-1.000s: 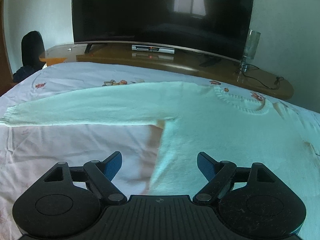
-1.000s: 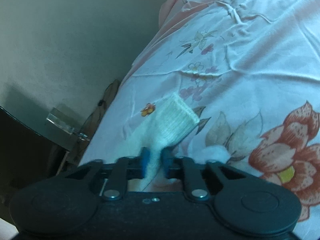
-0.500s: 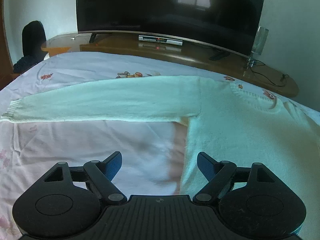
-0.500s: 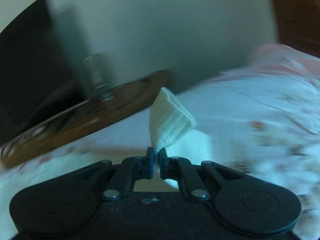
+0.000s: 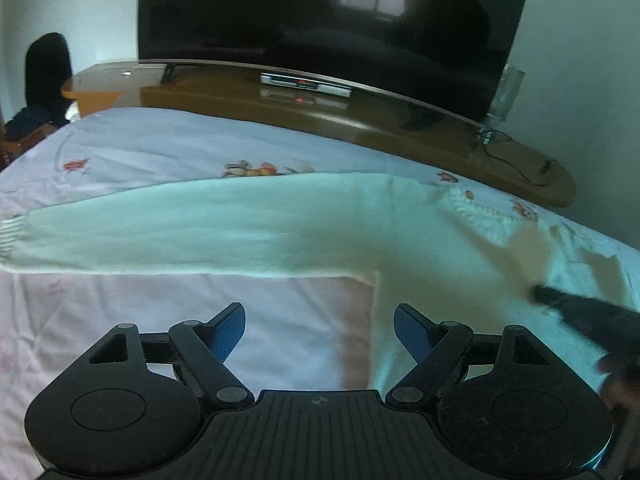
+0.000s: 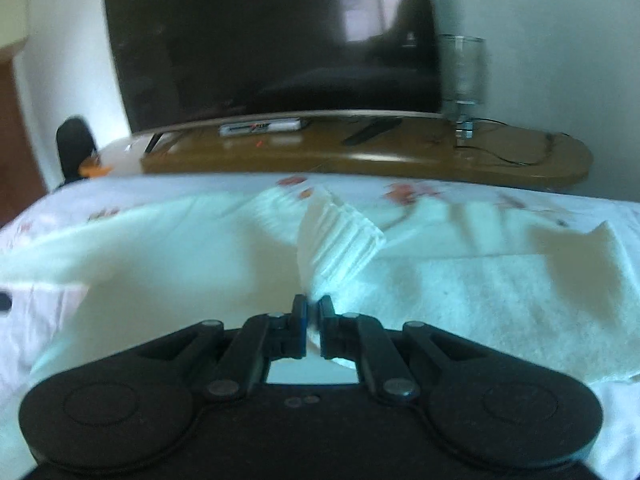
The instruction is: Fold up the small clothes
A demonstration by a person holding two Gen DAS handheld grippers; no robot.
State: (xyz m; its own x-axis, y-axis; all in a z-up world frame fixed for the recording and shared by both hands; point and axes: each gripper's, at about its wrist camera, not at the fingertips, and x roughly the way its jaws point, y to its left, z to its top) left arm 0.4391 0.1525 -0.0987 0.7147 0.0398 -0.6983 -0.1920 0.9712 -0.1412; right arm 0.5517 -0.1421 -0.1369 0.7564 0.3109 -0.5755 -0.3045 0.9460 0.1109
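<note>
A white knit sweater (image 5: 420, 248) lies flat on the flowered bedsheet (image 5: 200, 320), its left sleeve (image 5: 160, 232) stretched out to the left. My left gripper (image 5: 319, 326) is open and empty, low over the sheet just left of the sweater's body edge. My right gripper (image 6: 313, 312) is shut on the right sleeve's ribbed cuff (image 6: 340, 236) and holds it raised over the sweater's body (image 6: 180, 264). In the left wrist view the right gripper shows as a dark blurred shape (image 5: 580, 312) at the right.
A wooden TV bench (image 5: 360, 120) runs along the bed's far edge, with a large dark TV (image 5: 320, 20), a set-top box (image 5: 306, 84), a glass (image 6: 462, 68) and cables on it. A dark chair (image 5: 44, 68) stands far left.
My right gripper has lifted the cuff off the bed and swung it left over the sweater's body. My left gripper has drifted left, off the body edge.
</note>
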